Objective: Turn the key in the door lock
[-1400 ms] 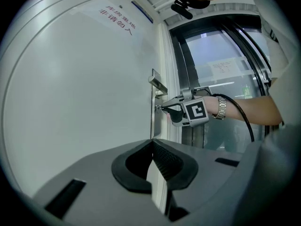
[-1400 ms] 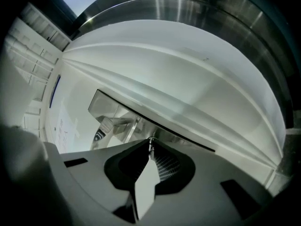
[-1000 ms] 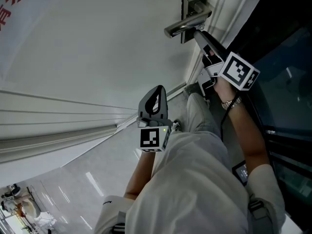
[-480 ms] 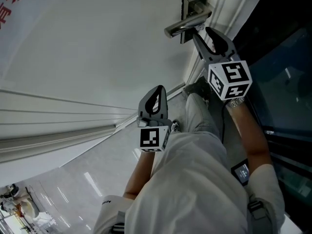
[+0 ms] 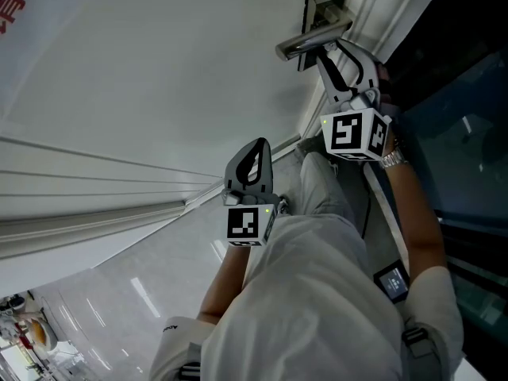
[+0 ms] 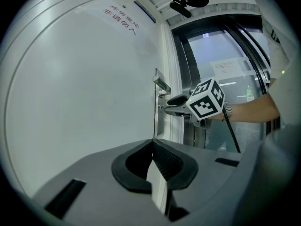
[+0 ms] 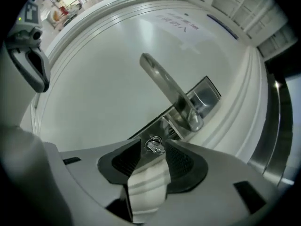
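- right tongs (image 7: 153, 148), arm stretched forward, sat just under the door handle (image 7: 164, 86), nipped on the key (image 7: 154, 145).
- left tongs (image 6: 152, 143) hung well back from the handle, closed, empty.

Door (image 5: 159, 70) fills left and centre of head view. Door frame (image 5: 373, 2) along its right edge, glass panel (image 5: 464, 125) right of frame. Lever handle (image 5: 309, 42) on door near frame, lock plate (image 7: 205, 96) behind it. Key (image 7: 154, 145) in plate just below handle. Right gripper (image 5: 329, 54) under handle, jaws on either side of key, touching it. Left gripper (image 5: 254, 153) lower, in front of door, well apart from handle, jaws together.
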The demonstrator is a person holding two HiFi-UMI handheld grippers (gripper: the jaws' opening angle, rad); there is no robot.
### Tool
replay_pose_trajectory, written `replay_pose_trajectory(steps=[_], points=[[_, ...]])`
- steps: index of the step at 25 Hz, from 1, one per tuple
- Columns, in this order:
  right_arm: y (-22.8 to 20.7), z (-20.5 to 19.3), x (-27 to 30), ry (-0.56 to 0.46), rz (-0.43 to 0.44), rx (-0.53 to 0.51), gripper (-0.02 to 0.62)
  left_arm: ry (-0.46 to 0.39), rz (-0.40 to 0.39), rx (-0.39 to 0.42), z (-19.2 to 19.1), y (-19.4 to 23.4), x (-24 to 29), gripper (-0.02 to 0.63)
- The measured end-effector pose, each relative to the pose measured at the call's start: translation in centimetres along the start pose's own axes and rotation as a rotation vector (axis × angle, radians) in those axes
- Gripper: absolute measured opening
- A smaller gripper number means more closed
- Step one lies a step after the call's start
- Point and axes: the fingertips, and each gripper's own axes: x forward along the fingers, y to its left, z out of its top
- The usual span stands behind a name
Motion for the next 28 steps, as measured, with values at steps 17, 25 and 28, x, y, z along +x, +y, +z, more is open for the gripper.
replay_pose_trajectory(steps=[17, 25, 28], points=[[0.9, -0.9, 1.4, 0.068, 0.042, -0.13, 0.14, 0.003, 0.004, 0.004, 0.0, 0.3, -0.2, 0.009], [-0.1, -0.1, 1.6, 0.04, 0.008, -0.053, 0.073, 0.003, 0.003, 0.006, 0.0, 0.2, -0.1, 0.009], [-0.6, -0.1, 1.6, 0.039, -0.009, -0.023, 0.038, 0.009, 0.006, 0.005, -0.2, 0.3, -0.1, 0.009]])
